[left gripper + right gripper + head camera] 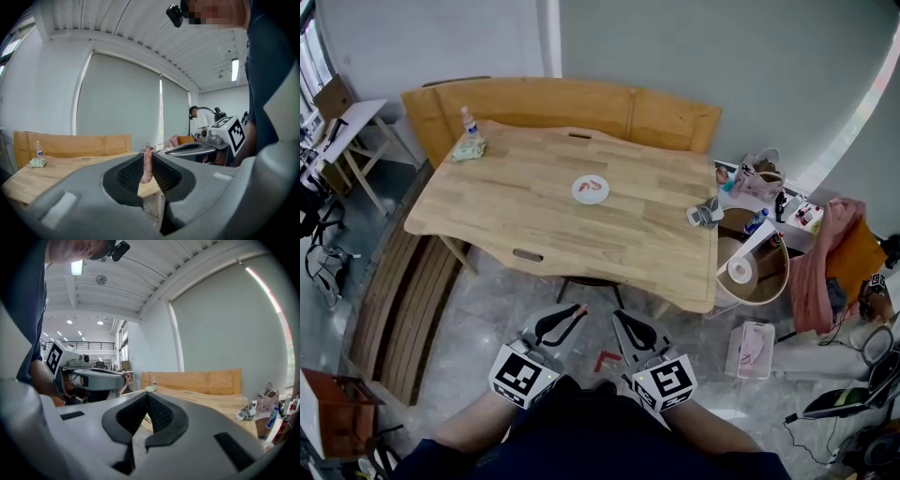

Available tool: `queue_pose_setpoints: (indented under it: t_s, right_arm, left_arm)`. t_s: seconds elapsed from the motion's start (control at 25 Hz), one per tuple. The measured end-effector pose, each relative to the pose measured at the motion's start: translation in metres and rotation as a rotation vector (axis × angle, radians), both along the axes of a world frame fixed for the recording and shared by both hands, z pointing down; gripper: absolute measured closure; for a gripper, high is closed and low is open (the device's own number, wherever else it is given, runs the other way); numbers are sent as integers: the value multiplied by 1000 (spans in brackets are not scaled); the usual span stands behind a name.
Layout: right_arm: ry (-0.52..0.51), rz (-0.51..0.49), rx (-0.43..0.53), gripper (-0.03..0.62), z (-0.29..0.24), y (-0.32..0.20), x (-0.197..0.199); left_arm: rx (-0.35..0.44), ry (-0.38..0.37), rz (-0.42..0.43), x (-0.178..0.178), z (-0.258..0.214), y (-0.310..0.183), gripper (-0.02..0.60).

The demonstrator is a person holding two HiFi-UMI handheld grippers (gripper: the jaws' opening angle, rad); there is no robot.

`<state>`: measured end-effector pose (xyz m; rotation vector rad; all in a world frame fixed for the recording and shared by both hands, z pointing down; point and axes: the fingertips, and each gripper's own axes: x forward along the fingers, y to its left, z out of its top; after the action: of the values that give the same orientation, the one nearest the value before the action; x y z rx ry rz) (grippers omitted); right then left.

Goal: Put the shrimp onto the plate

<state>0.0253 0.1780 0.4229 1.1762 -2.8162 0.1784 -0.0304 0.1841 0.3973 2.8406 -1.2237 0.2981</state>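
from the head view we see the plate on the table, plated shrimp on it, well apart from both grippers. in the left gripper view our left gripper pinches a pink shrimp. in the right gripper view our right gripper sits pressed together, empty.

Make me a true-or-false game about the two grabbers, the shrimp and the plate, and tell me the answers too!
1. The left gripper holds a shrimp between its jaws. True.
2. The right gripper holds a shrimp too. False: its jaws are together with nothing between them.
3. The plate is empty. False: orange-pink pieces, likely shrimp, already lie on it.
4. A bottle stands near the table's far left corner. True.
5. Both grippers are over the table. False: they are held in front of it, above the floor.
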Motion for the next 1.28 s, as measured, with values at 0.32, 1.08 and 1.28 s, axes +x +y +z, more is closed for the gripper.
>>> queue_pose_setpoints:
  t_s: [0.32, 1.08, 1.28]
  right_arm:
    - [8, 9, -19, 585, 9, -34, 1]
    - [42, 194, -56, 585, 13, -231, -51]
    - [42, 231, -53, 585, 11, -266, -56]
  left_arm:
    - [-7, 5, -11, -4, 7, -38, 523]
    - [-4, 3, 170, -59, 5, -255, 523]
    - [-4, 1, 206, -63, 4, -289, 523]
